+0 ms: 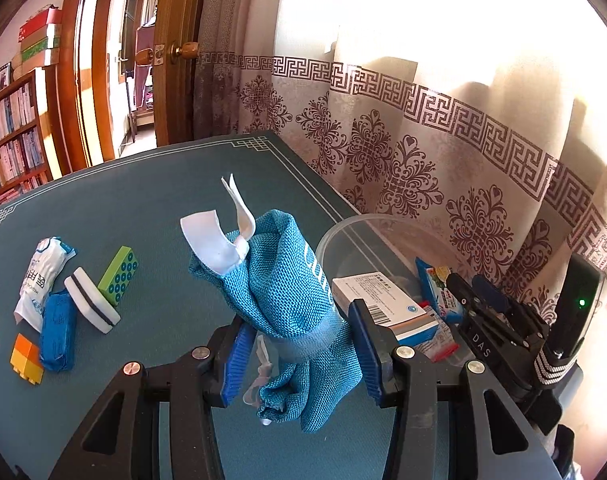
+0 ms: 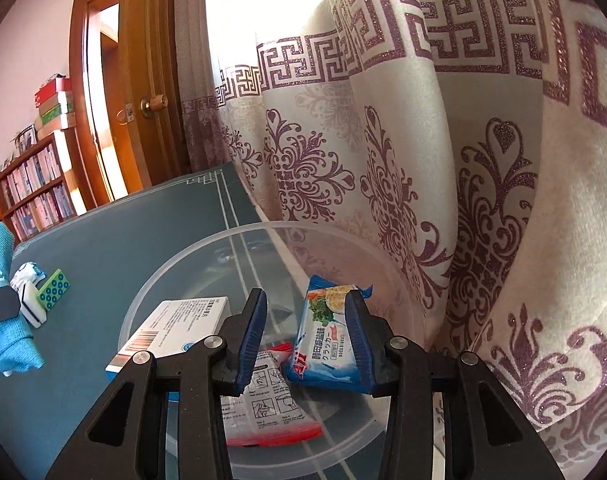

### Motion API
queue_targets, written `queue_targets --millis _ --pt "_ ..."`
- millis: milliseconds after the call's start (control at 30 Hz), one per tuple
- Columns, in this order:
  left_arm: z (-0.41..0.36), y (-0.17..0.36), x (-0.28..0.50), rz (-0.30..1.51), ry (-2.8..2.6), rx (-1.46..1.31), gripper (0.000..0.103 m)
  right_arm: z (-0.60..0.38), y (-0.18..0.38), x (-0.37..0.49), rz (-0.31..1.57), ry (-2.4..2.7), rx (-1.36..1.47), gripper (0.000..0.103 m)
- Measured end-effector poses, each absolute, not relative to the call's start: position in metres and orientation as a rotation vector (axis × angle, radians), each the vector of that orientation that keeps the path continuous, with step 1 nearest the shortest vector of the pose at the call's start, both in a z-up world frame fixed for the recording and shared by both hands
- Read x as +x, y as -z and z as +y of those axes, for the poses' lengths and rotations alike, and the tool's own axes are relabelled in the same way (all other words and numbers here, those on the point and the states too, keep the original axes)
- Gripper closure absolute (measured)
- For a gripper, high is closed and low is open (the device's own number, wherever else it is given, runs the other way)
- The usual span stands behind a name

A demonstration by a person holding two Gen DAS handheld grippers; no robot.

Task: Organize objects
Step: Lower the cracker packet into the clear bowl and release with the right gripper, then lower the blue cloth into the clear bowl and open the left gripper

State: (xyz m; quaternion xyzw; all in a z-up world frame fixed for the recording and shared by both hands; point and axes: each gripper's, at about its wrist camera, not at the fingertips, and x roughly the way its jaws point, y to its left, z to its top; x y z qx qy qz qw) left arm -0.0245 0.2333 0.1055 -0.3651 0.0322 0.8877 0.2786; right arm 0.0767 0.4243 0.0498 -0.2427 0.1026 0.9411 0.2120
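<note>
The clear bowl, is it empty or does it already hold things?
Not empty: the clear bowl holds a white box, a cracker packet and a red-edged sachet.

- teal woven pouch (image 1: 291, 280) with white lettering and a white tab
- dark teal mat (image 1: 143, 200) edged in thin white lines
- cream curtain (image 2: 383, 140) with purple key-fret band and floral scrolls
- green block (image 1: 118, 276) with blue dots
- orange-and-yellow block (image 1: 26, 358)
- white sponge (image 1: 91, 306) with a black stripe
- blue cracker packet (image 2: 327, 336)
- clear bowl (image 2: 207, 256)
</note>
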Motion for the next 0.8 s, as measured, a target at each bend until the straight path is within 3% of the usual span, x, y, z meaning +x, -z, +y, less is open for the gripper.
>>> queue_targets --millis 633,700,767,800 --pt "0.308 -0.094 -0.051 0.180 -2.217 -1.014 0.051 0.427 -0.043 0.089 0.327 -2.615 -0.628 0.061" --pt "0.313 -0.092 -0.054 0.182 -2.207 -1.022 0.044 0.426 -0.043 0.089 0.329 -2.615 -0.628 0.061" --pt "0.316 -0.090 -0.055 0.176 -2.203 -1.010 0.023 0.426 -0.044 0.089 0.328 -2.615 -0.626 0.061" --pt "0.317 -0.090 -0.056 0.172 -2.204 -1.002 0.021 0.426 -0.043 0.089 0.328 -2.614 -0.625 0.061"
